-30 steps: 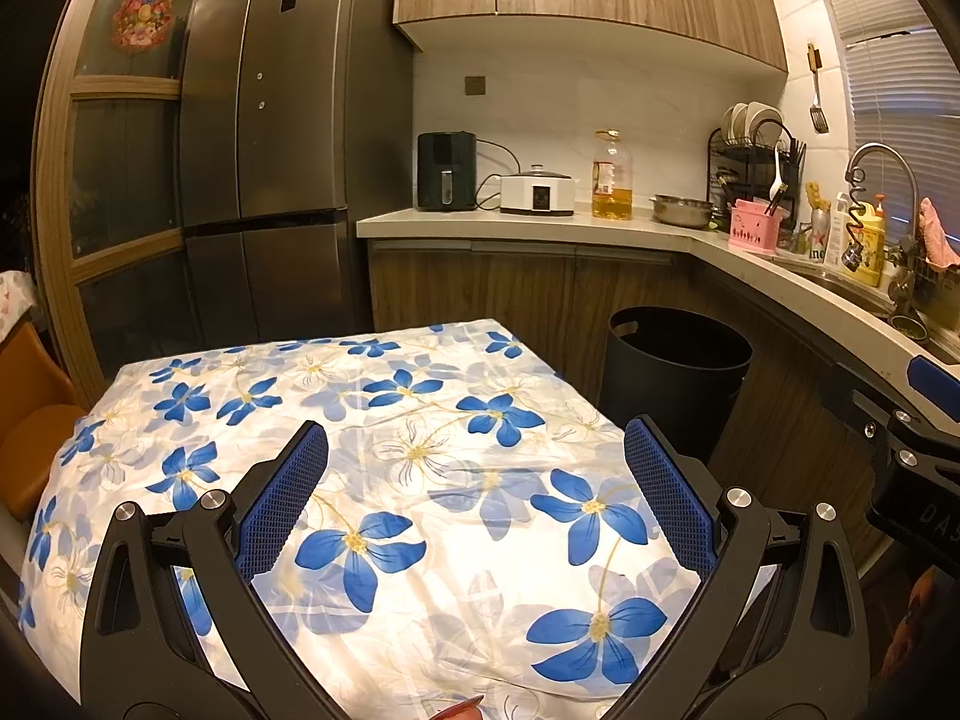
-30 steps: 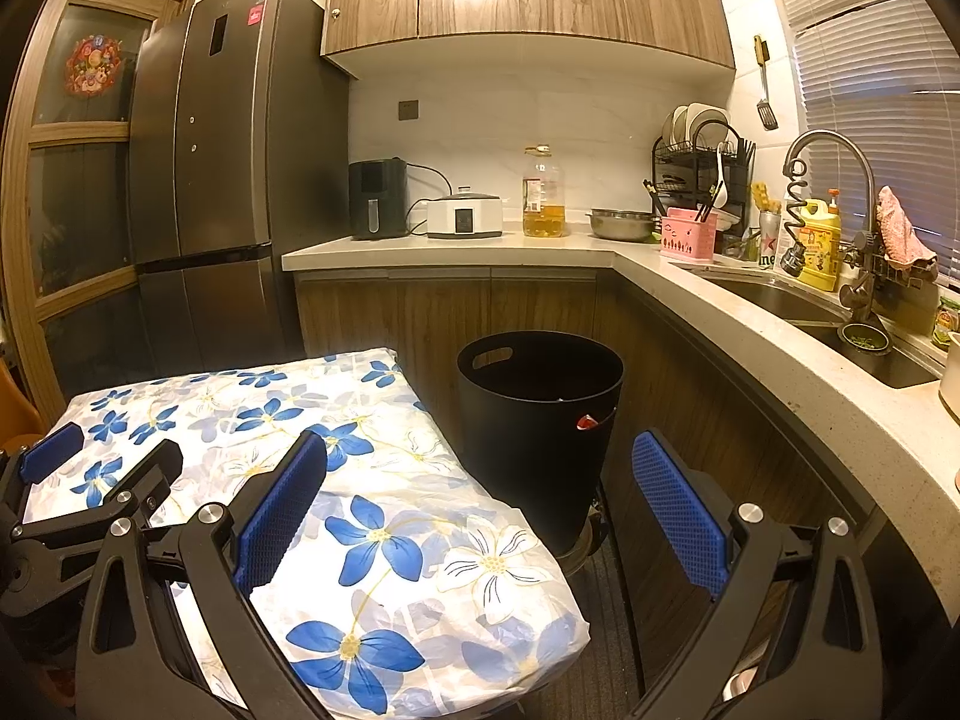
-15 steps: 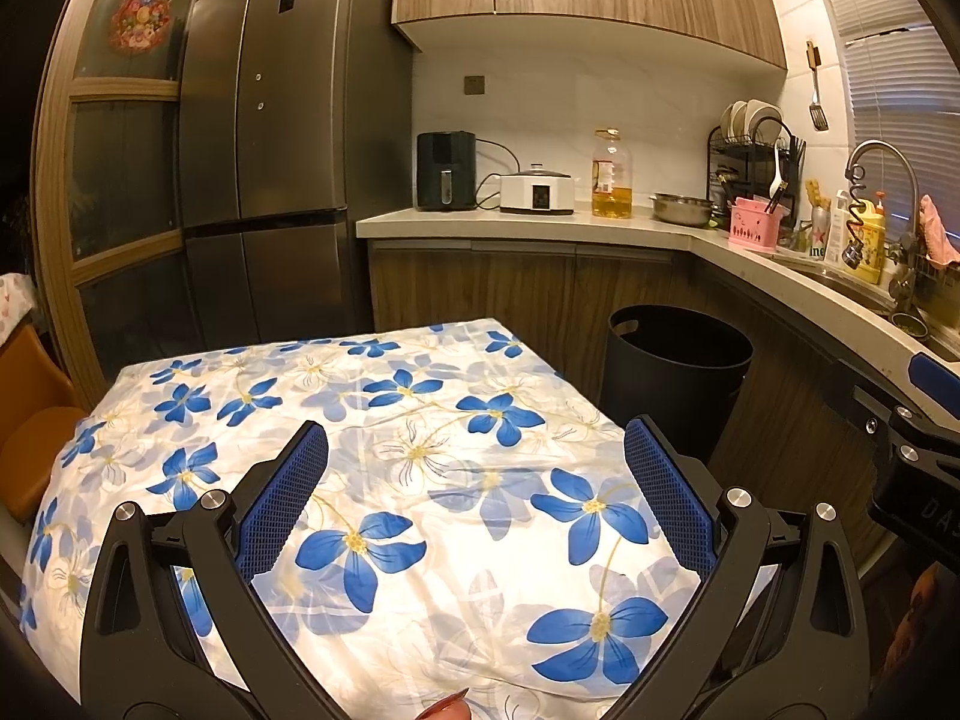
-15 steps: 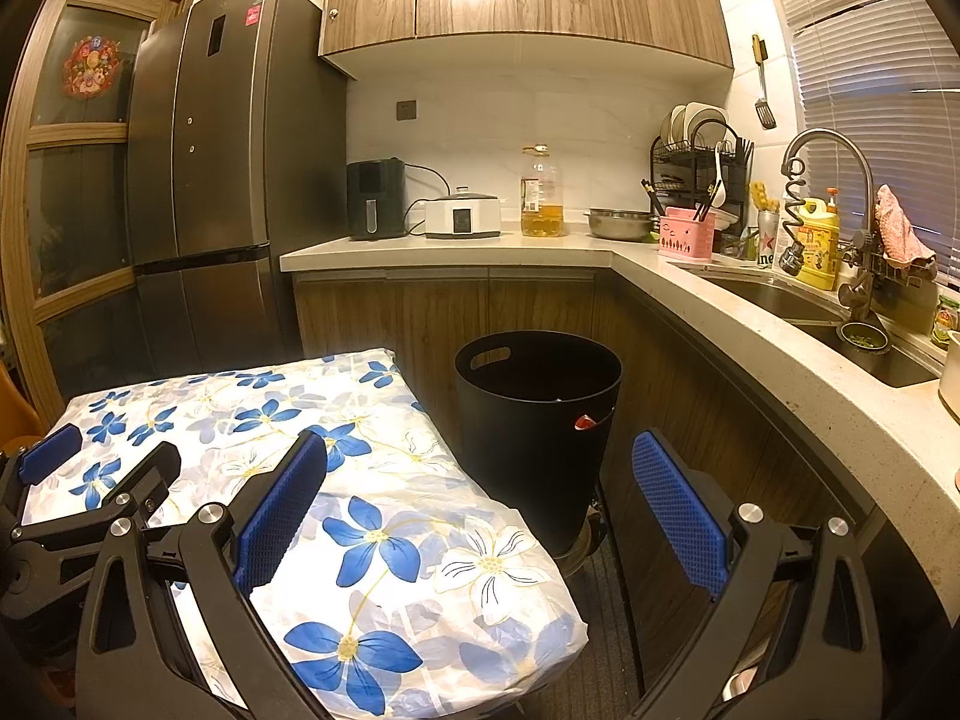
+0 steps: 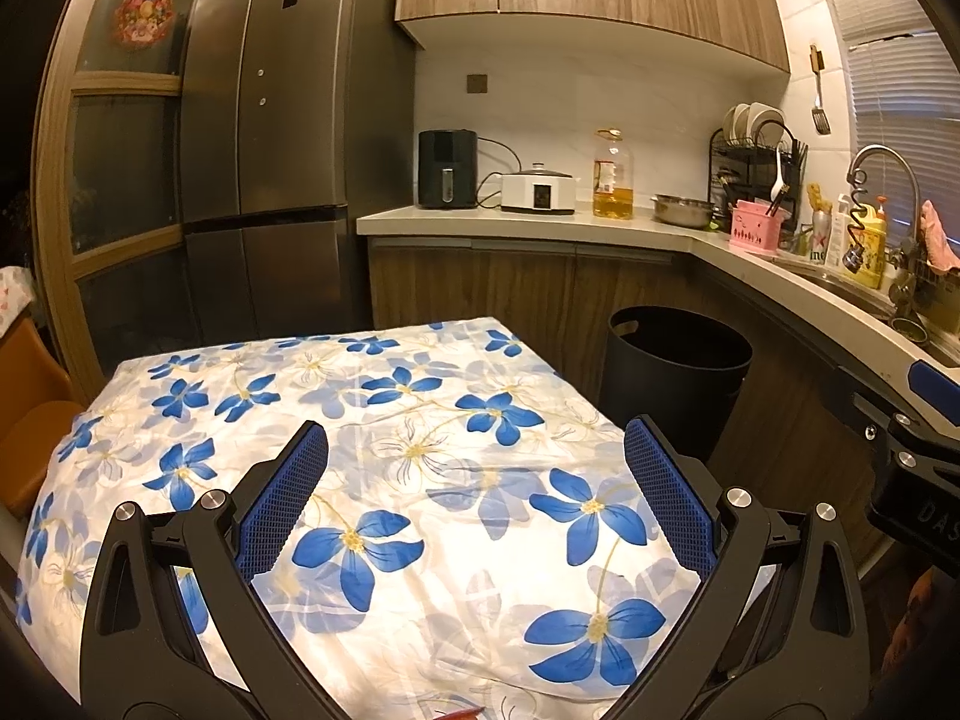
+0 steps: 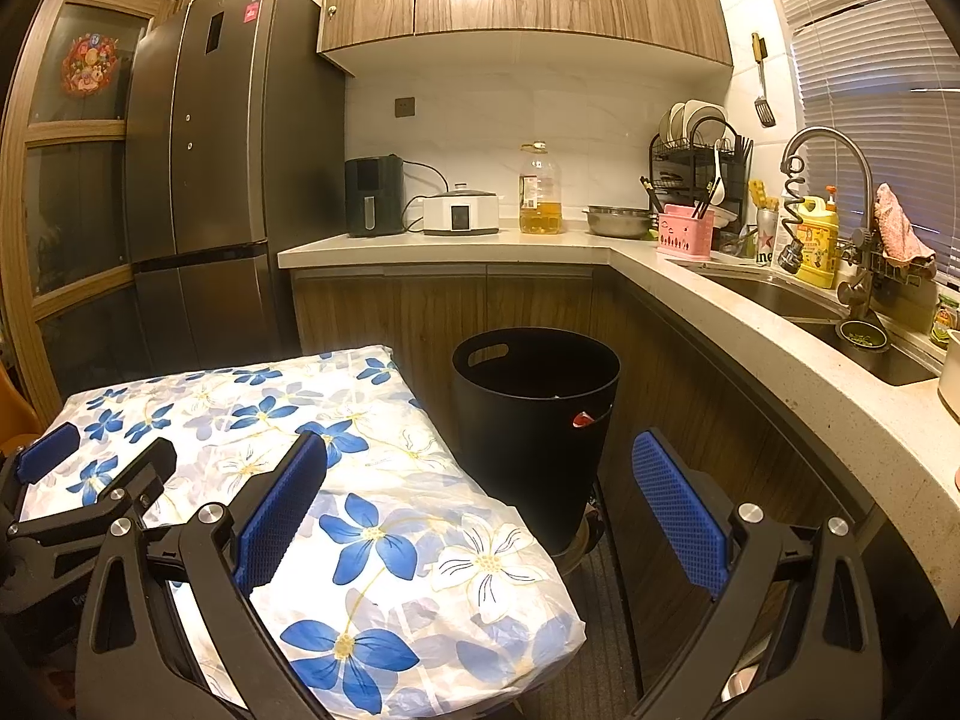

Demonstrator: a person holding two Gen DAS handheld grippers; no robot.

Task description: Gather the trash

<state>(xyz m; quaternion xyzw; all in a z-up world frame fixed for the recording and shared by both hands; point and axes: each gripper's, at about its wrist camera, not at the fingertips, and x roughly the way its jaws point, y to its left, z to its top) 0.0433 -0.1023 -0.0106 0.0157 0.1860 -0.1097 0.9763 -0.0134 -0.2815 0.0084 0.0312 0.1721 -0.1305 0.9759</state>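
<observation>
Beside the table [image 5: 420,570], on the floor against the wooden counter cabinets, stands one black trash bin [image 6: 534,420], upright with its open mouth facing up and a cut-out handle near the rim. Two grippers are in view. The left gripper [image 5: 474,468] hangs over the blue-flowered tablecloth [image 5: 372,420] with its two blue-padded fingers spread wide and nothing between them. The right gripper [image 6: 480,474] sits off the table's right edge, fingers likewise spread and empty, its axis pointing toward the bin.

One small red-and-white scrap [image 6: 581,419] shows at the bin's far inner wall; it may be a wrapper, but it is too small to tell. Only the right wrist view shows it: in the left view the bin [image 5: 678,384] appears from farther off and its inside is just dark. At the bottom edge of the left view a thin red sliver [image 5: 459,714] pokes up from the cloth, cut off by the frame, and the right view does not show it.

Each camera catches the other gripper at its edge: the right one's blue tip at the right side of the left view, the left one's at the left side of the right view.
</observation>
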